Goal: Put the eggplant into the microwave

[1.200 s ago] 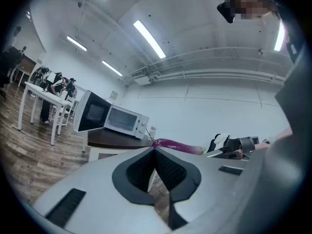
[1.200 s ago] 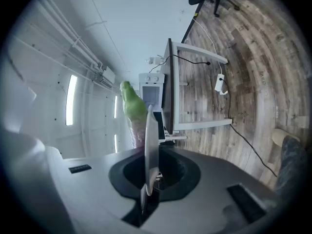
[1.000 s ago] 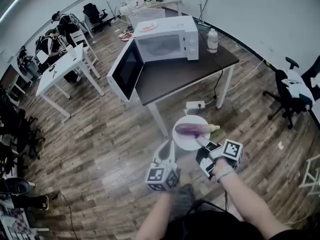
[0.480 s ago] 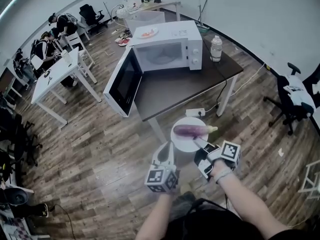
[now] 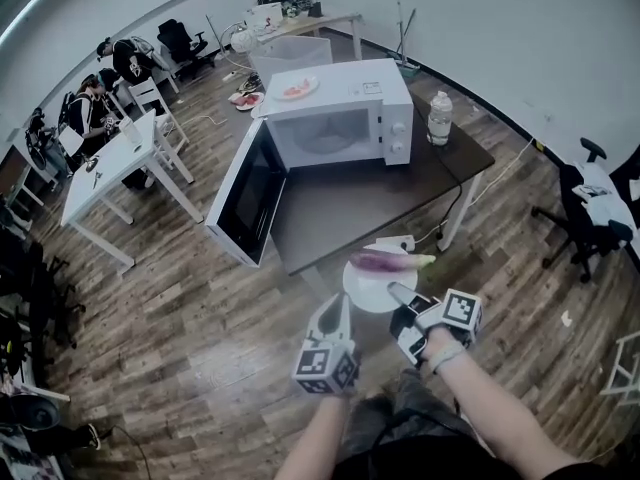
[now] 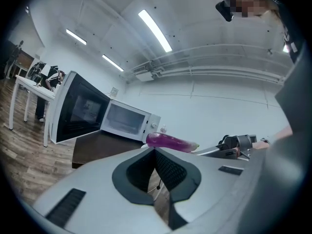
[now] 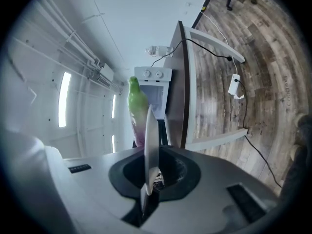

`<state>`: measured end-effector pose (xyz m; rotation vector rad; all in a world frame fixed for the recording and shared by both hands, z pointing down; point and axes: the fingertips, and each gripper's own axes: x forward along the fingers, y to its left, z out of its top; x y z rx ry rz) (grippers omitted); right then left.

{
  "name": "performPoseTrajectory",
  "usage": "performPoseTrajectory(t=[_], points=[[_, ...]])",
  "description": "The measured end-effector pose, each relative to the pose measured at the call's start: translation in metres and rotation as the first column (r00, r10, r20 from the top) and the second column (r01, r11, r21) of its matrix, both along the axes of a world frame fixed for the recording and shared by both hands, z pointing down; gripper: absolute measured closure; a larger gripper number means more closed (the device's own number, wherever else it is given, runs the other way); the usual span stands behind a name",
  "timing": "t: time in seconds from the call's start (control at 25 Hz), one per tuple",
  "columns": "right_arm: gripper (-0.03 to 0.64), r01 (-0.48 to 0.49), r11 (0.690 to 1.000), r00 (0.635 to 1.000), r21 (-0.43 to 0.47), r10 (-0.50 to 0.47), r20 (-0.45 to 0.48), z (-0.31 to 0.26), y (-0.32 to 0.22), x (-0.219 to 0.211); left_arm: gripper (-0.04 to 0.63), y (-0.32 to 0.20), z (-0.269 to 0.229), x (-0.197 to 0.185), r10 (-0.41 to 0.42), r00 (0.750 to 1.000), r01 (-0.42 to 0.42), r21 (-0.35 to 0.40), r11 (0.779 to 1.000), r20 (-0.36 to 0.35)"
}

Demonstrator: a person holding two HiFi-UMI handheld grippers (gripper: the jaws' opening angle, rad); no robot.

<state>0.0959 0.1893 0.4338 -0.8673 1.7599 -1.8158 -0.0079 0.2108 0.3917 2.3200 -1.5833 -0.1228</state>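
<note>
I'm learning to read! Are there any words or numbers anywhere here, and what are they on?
No text here can be read.
Microwave: a faint mark on its top, too small to read.
Bottle: label too blurred to read.
Cubes on the left claw and right claw: only black-and-white square patterns, no letters.
Plate: plain white, no print.

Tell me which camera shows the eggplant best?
Left gripper view: the eggplant shows side-on, close and sharp. Head view: small, blurry, on the plate. Right gripper view: the plate's edge covers part.
</note>
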Motion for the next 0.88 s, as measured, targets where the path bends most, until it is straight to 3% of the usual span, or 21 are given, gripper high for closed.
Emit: performPoseTrajectory(t=[0.88], points=[[0.597, 0.085, 0.996, 0.996, 0.006, -0.085, -0.002, 0.004, -0.151, -0.027, 0.595, -0.145, 0.002, -0.007, -0.046, 0.999, 0.046, 0.016, 0.999, 0.008]])
